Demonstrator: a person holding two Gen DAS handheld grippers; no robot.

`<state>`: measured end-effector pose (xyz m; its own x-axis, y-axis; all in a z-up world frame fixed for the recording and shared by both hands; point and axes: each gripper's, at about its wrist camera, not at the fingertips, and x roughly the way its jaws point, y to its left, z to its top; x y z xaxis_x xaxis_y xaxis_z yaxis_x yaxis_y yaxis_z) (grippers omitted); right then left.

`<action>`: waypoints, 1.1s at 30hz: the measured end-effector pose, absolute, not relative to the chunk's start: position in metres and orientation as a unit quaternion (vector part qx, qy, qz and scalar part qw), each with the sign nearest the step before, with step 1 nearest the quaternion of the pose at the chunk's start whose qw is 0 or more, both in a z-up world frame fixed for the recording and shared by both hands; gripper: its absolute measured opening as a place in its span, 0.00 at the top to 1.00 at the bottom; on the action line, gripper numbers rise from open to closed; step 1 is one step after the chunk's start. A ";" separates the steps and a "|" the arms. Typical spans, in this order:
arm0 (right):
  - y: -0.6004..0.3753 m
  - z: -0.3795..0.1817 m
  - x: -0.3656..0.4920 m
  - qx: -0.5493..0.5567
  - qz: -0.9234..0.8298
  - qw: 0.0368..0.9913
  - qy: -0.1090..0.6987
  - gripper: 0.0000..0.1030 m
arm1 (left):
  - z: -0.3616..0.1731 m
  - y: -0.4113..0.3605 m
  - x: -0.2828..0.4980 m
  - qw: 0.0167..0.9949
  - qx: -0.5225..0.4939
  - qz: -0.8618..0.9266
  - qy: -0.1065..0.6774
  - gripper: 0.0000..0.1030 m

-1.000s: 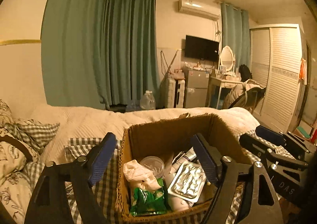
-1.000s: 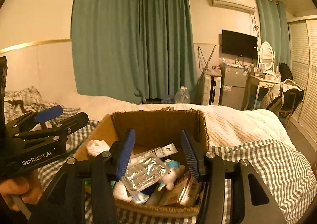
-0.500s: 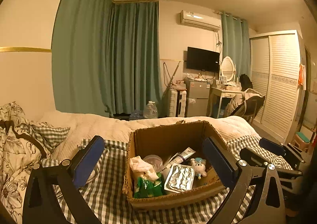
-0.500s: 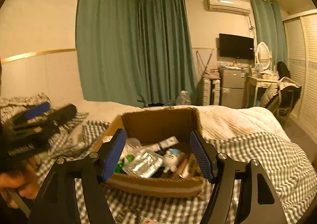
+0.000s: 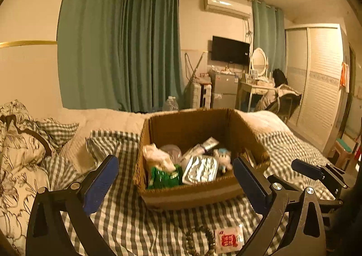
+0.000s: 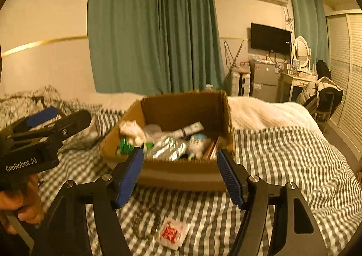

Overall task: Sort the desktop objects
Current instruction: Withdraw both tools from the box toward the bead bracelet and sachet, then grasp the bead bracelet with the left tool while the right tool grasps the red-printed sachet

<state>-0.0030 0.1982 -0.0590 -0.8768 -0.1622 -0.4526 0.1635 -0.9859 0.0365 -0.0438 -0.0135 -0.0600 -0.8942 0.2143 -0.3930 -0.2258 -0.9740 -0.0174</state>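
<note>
A cardboard box sits on the checked bedspread, holding a green packet, a silver foil pack, a white tube, crumpled white paper and a small toy figure. In front of the box lie a bead bracelet and a small white sachet with a red label. My left gripper is open and empty before the box. My right gripper is open and empty, also short of the box.
Patterned pillows lie at the left. A white blanket lies behind the box. Green curtains, a TV, a small fridge, a dressing table and a chair stand at the far wall. The right gripper also shows in the left wrist view.
Both grippers have pulled back from over the box and opened wider. The bracelet and sachet in front of the box have come into view.
</note>
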 end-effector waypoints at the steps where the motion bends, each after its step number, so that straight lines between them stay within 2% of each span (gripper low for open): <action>1: 0.197 -0.064 -0.003 0.242 -0.967 0.083 0.004 0.35 | -0.063 -0.013 -0.044 0.114 -0.205 0.972 0.016 0.00; 5: 0.196 -0.086 -0.006 0.275 -0.958 0.082 0.007 0.35 | -0.082 -0.016 -0.045 0.114 -0.225 0.967 0.026 0.00; 8: 0.197 -0.108 -0.010 0.307 -0.949 0.077 0.007 0.44 | -0.096 -0.021 -0.049 0.108 -0.243 0.964 0.027 0.00; 13: 0.197 -0.136 -0.013 0.352 -0.933 0.076 0.017 0.47 | -0.124 -0.028 -0.060 0.102 -0.278 0.955 0.019 0.00; 19: 0.201 -0.159 -0.015 0.392 -0.916 0.088 0.004 0.47 | -0.152 -0.026 -0.073 0.101 -0.318 0.942 0.015 0.00; 30: 0.184 -0.199 -0.029 0.449 -0.888 0.100 0.019 0.47 | -0.206 0.002 -0.087 0.096 -0.377 0.917 0.090 0.00; 33: 0.183 -0.208 -0.033 0.462 -0.881 0.100 0.020 0.50 | -0.216 0.008 -0.091 0.101 -0.386 0.912 0.096 0.01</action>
